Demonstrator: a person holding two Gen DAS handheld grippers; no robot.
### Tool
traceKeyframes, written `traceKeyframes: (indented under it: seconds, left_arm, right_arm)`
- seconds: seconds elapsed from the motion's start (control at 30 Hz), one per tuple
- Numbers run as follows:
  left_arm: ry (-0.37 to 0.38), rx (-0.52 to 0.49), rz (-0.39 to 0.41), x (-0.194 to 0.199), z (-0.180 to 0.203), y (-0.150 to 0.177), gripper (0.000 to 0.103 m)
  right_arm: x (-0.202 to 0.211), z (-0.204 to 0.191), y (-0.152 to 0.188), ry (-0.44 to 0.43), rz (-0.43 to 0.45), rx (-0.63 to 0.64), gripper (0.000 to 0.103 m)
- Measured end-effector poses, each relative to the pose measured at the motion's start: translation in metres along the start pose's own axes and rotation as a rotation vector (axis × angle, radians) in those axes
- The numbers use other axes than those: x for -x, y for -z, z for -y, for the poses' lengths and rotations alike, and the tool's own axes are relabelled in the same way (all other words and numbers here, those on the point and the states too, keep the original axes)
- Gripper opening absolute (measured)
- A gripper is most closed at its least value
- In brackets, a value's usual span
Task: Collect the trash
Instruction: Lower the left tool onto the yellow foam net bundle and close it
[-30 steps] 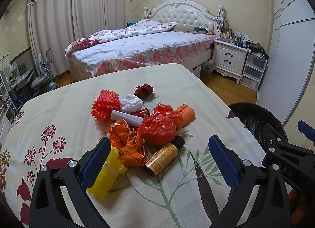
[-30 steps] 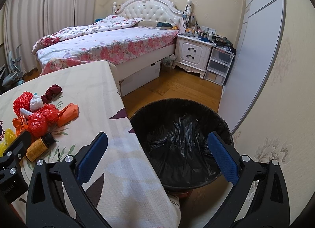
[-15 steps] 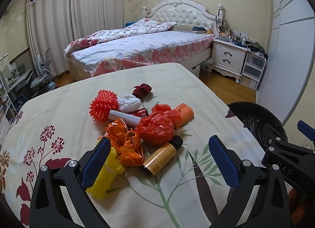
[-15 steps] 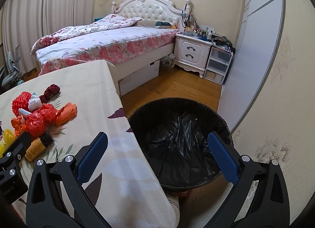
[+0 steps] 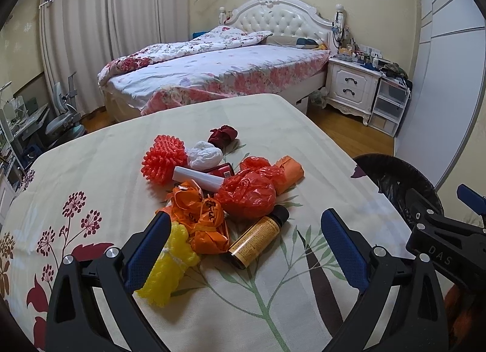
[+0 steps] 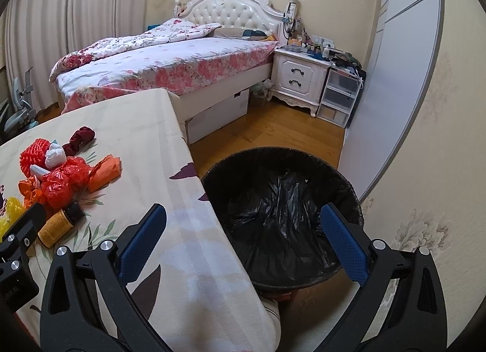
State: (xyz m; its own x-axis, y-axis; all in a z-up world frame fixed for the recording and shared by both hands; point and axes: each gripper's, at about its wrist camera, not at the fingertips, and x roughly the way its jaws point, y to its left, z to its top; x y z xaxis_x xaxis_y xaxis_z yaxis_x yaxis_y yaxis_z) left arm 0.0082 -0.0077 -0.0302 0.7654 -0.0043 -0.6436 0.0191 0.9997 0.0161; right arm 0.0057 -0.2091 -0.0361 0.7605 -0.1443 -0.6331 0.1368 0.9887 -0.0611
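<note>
Hovering above the table (image 5: 91,176), the left gripper (image 5: 243,242) has its jaws spread wide with nothing between them. A pile of trash lies on the flowered cloth just ahead of it:

- amber bottle (image 5: 256,238) with a black cap, on its side between the jaws' line of sight
- yellow foam net (image 5: 168,270), beside the left blue pad
- orange crumpled bags (image 5: 197,215), touching the yellow net
- red plastic bag (image 5: 247,194), against the bottle's cap end
- white tube (image 5: 197,177), red foam net (image 5: 164,159), white wad (image 5: 203,156) and dark red cloth (image 5: 223,134), farther back
- orange packet (image 5: 288,172), at the right of the pile

The right gripper (image 6: 243,239) is positioned over the table's edge, jaws likewise wide and holding nothing. The bin (image 6: 282,206), lined with a black bag, stands on the floor just beside the table's corner, below the right pad. A bed (image 6: 170,60) and a white nightstand (image 6: 299,77) are well behind
</note>
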Motion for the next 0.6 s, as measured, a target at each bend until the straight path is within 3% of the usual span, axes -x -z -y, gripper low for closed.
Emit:
traceKeyframes:
  seconds: [0.2,0.3,0.37,0.43,0.5,0.6]
  left_arm:
    - [-0.019,0.012,-0.009,0.009,-0.017,0.006,0.096]
    - [-0.033,0.023,-0.019,0.012,-0.030,0.009,0.096]
    - [-0.045,0.036,-0.027,0.013,-0.039,0.010,0.096]
    - [-0.056,0.047,-0.035,0.015,-0.049,0.010,0.092]
    - [-0.060,0.057,-0.045,0.015,-0.058,0.010,0.073]
    - [-0.036,0.094,-0.084,0.006,-0.071,0.008,0.073]
  right_arm:
    - [0.002,-0.010,-0.007,-0.026,-0.008,0.022,0.097]
    - [0.002,-0.018,-0.010,-0.047,-0.029,0.026,0.083]
    - [0.003,-0.022,-0.011,-0.059,-0.036,0.036,0.081]
    - [0.004,-0.028,-0.011,-0.064,-0.034,0.047,0.081]
    - [0.004,-0.033,-0.007,-0.072,-0.032,0.054,0.081]
    - [0.003,-0.042,-0.006,-0.082,-0.031,0.065,0.081]
